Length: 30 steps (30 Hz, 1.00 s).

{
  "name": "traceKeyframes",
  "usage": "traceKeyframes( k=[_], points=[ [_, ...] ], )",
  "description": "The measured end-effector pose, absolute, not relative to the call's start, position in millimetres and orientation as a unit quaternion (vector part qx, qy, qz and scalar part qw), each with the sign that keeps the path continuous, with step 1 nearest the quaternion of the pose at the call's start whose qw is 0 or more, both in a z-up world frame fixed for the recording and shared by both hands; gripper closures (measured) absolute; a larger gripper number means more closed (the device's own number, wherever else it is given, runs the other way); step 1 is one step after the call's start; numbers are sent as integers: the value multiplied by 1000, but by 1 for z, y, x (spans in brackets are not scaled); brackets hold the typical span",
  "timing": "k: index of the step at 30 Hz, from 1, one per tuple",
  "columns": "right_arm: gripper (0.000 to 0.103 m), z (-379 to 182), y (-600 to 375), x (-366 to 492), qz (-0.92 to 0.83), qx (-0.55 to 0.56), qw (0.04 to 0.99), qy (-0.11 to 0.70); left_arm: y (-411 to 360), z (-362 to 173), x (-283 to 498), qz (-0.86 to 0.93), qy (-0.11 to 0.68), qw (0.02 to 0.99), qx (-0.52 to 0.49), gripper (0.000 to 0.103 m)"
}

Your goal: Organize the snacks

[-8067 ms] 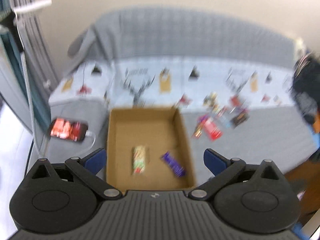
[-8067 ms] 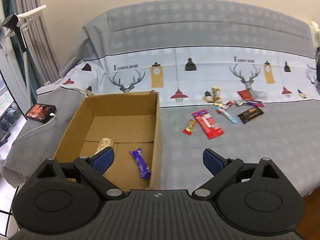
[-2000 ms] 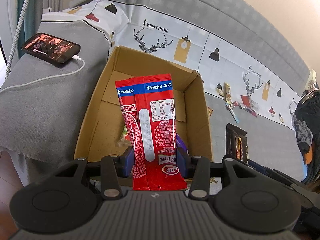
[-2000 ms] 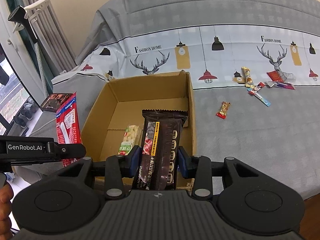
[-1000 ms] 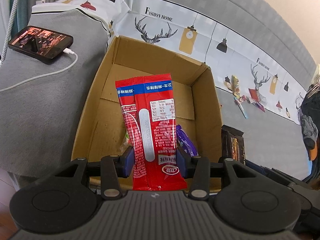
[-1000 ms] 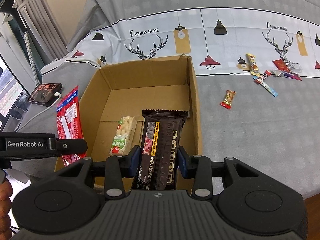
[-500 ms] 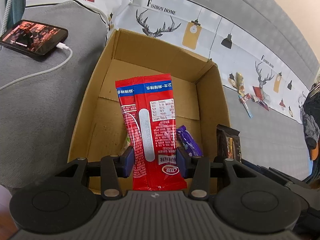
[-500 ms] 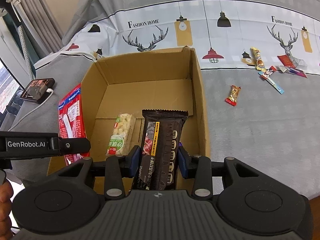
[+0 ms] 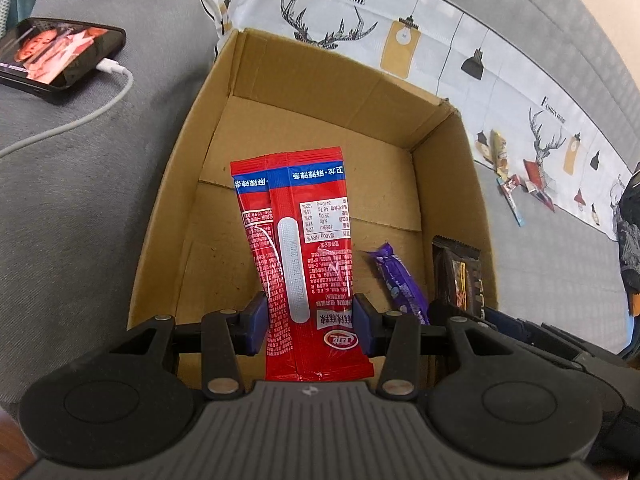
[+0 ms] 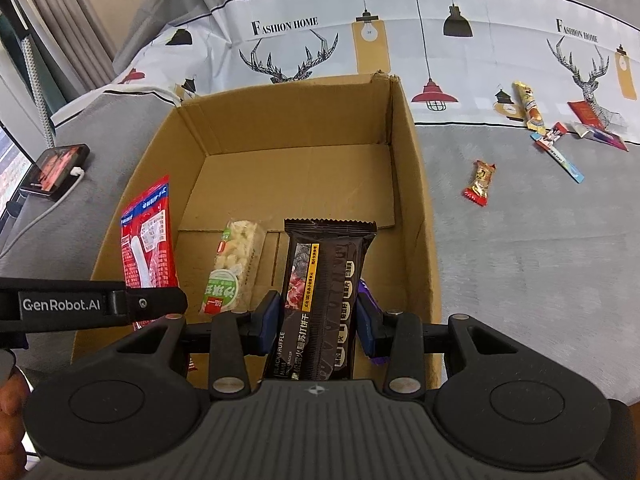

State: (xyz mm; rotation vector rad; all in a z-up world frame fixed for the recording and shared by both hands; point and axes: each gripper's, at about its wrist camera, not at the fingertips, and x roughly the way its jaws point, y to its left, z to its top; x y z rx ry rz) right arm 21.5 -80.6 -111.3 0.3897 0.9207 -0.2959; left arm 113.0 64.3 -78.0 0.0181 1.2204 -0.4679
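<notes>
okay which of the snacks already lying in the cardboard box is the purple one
The purple-wrapped bar, lying on the box floor near the right wall of the cardboard box. The other loose snack there, the puffed rice bar, has a clear and green wrapper.

Both tilt steeply downward side by side: the left hand-held gripper (image 9: 308, 322) clamps a red packet (image 9: 306, 248), the right hand-held gripper (image 10: 318, 322) a dark bar (image 10: 324, 292).

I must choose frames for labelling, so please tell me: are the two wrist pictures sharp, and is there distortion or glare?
Left wrist view: sharp; the print on the red packet is readable, and fisheye bending curves the cardboard box edges. Right wrist view: also sharp; the dark cracker packet shows mild sheen, no strong glare.
</notes>
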Motion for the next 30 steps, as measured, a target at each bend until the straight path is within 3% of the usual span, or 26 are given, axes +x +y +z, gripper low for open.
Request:
traceKeyframes(
  k=[14, 16, 17, 18, 20, 30],
  points=[
    [61, -135, -90, 42, -142, 183, 861, 453, 56, -108, 128, -205, 581, 787, 25, 52],
    [59, -135, -93, 44, -142, 188, 862, 449, 58, -109, 131, -193, 573, 796, 24, 33],
    [47, -133, -94, 45, -141, 189, 864, 444, 60, -108, 132, -187, 570, 800, 19, 8],
    [34, -131, -95, 45, -146, 190, 866, 439, 63, -106, 133, -180, 564, 806, 9, 0],
    [18, -127, -100, 43, -169, 192, 867, 427, 67, -103, 132, -185, 553, 812, -7, 0],
    [17, -117, -90, 19, -159, 184, 865, 440, 75, -94, 104, -166, 546, 821, 29, 0]
  ],
)
